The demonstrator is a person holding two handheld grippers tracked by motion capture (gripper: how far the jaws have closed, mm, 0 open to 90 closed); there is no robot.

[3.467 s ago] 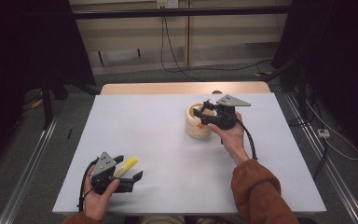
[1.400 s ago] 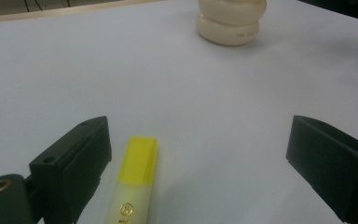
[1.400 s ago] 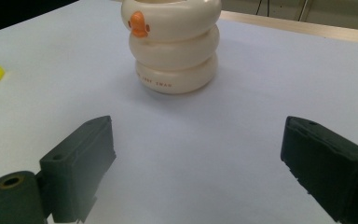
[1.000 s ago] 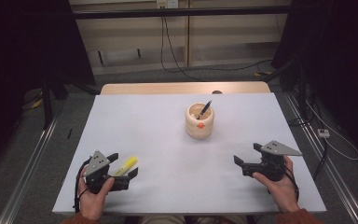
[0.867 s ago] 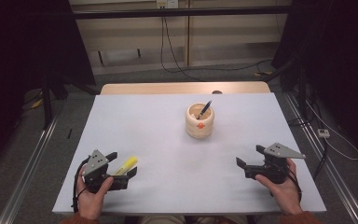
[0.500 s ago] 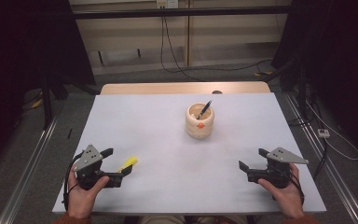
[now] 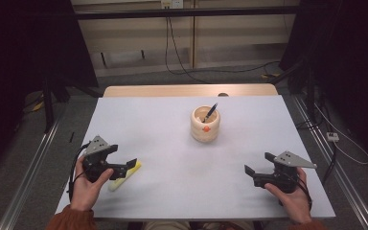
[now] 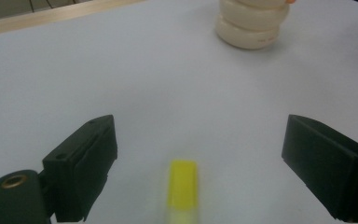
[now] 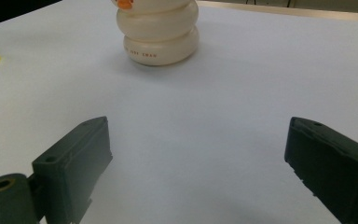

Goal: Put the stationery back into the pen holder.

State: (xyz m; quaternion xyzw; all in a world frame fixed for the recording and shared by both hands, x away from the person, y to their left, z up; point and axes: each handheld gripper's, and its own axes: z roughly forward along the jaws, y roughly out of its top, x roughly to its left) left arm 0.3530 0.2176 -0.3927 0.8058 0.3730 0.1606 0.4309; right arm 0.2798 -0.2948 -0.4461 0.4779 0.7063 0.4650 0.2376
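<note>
**Yellow marker sits between the open left jaws, not yet gripped**

The left gripper point(image 7: 124, 167) is low over the table point(image 7: 172, 120) at the near-left corner, jaws wide apart w/ nothing clamped. The yellow marker point(image 8: 182, 188) lies flat on the table, centred in the gap. Its long axis runs roughly along the direction the gripper points, i.e. straight out from the palm, not across the jaws. In the left gripper view only its far end is seen, clear of both jaws, w/ room on each side. In the high view the marker point(image 7: 123, 175) angles from near-left to far-right, its far end under the jaw tips.

The right gripper point(image 7: 258, 165) is at the near-right corner, well apart from the marker, jaws also spread and empty. So the left hand is clearly the nearer one for a pick.

The cream cup point(image 7: 205, 124) stands mid-table, far side, w/ a dark pen point(image 7: 210, 112) leaning inside; prob. the drop spot for the marker.

Judgement: since the marker is lengthwise in the gap, closing the jaws should pinch it across its narrow width. Main risk: grabbing too near the tip, so it swings on lift.
</note>
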